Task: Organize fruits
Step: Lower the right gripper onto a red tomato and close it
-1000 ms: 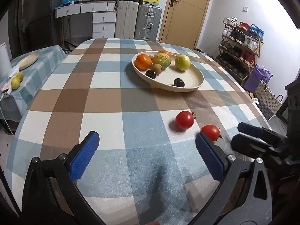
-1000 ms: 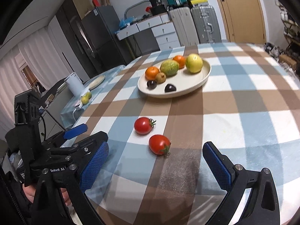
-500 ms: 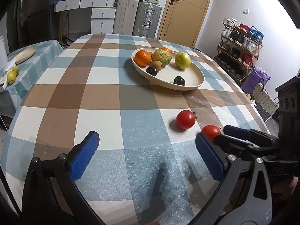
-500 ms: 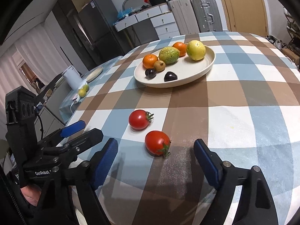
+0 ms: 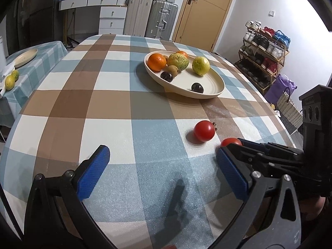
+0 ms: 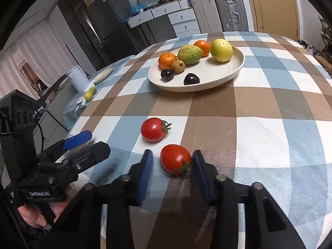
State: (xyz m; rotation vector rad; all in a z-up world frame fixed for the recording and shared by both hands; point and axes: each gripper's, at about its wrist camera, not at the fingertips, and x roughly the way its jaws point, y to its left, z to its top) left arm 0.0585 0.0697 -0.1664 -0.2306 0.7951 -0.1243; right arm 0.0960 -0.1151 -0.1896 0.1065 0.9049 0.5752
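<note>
Two red tomatoes lie on the checked tablecloth. The near tomato [image 6: 175, 161] sits between the fingers of my right gripper [image 6: 171, 167]; the jaws are narrowed around it with a small gap on the left side, the right pad close or touching. The far tomato [image 6: 153, 129] lies just beyond; it also shows in the left wrist view [image 5: 204, 131]. My left gripper [image 5: 164, 172] is wide open and empty above the cloth, left of the tomatoes. A cream plate [image 6: 235, 68] further back holds oranges, a green fruit, a yellow fruit, a kiwi and two dark plums.
The round table's edge curves close on the right [image 5: 286, 128]. A side table at the left holds a small plate [image 5: 25, 57] and two lemons [image 5: 10, 81]. Suitcases, drawers and a shoe rack [image 5: 263, 58] stand beyond.
My right gripper has moved forward and down around the near tomato and its jaws have narrowed from wide open. My left gripper has stayed open, shifting only slightly.
</note>
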